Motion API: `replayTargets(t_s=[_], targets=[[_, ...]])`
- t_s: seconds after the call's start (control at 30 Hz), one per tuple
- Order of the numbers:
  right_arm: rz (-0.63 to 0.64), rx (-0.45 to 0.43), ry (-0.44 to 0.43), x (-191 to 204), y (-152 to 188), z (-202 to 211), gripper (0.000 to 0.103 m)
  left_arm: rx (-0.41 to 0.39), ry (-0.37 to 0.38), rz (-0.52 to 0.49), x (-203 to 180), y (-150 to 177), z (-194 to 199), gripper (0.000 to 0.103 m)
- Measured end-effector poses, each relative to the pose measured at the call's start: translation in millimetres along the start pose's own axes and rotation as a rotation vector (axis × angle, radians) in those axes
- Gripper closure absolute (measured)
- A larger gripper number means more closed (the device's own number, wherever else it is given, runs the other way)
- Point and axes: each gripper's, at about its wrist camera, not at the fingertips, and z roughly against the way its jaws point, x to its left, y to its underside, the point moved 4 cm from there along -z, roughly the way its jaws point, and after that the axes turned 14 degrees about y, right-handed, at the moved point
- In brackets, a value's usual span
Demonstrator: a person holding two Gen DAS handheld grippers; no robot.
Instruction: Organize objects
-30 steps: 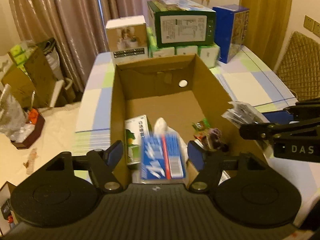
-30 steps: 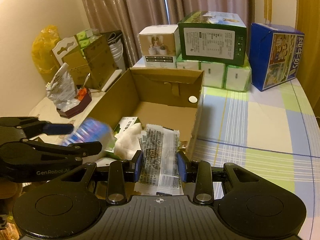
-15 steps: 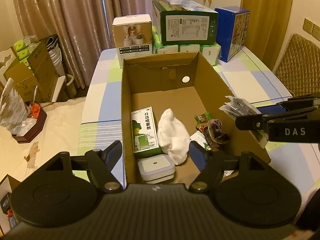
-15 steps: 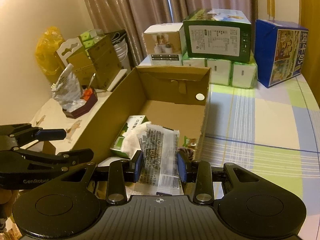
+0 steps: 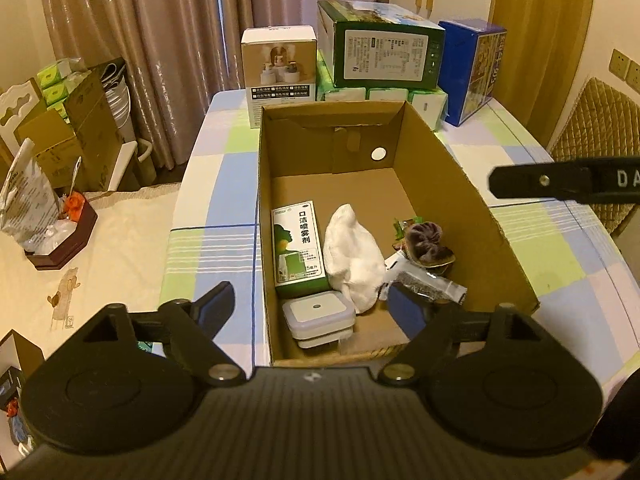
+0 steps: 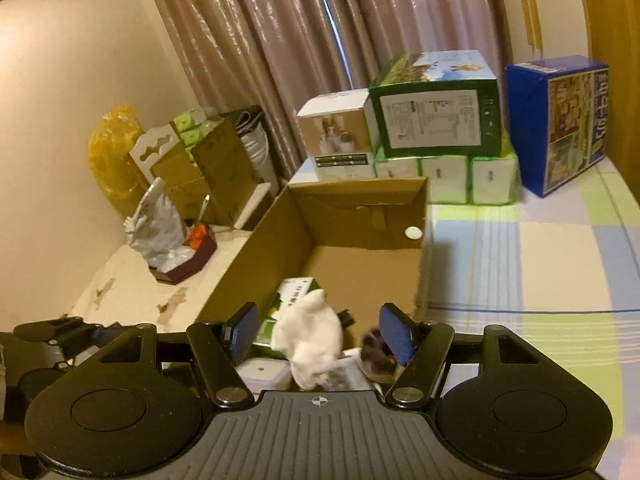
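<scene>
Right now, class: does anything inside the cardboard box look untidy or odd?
Yes. The white cloth lies crumpled beside the green carton, and a clear packet lies slanted under a dark scrunchie.

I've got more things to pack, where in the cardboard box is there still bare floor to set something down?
The far half of the cardboard box is bare, from the back wall to the green spray box and white cloth. The near half is crowded: white container, packet, dark scrunchie.

Checked table (image 5: 224, 184) with open cardboard box (image 5: 460, 184), stacked cartons (image 5: 384, 56) behind.
</scene>
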Motion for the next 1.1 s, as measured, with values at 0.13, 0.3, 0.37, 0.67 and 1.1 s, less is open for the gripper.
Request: replayTargets(t_s=[0.13,0.3,0.37,0.67,1.1], targets=[[0.013,0.013,0.039,-6,13,12,0.034,-0.026,0.002,0.016,-3,4,9,0.008],[0.053,0.03,0.076,-6,32,30,0.021,-0.033,-0.003,-0.006,-14,9,22,0.001],[0.077,0.031,0.094,-4,39,38,0.013,-0.044,-0.007,-0.014,-20,12,29,0.001],[0.082,0.059,0.118,-5,70,73,0.002,-0.075,0.002,-0.013,-47,29,57,0.001],[0.077,0.099,0.19,-23,106,106,0.002,-0.079,0.019,0.102,-72,63,91,0.001]])
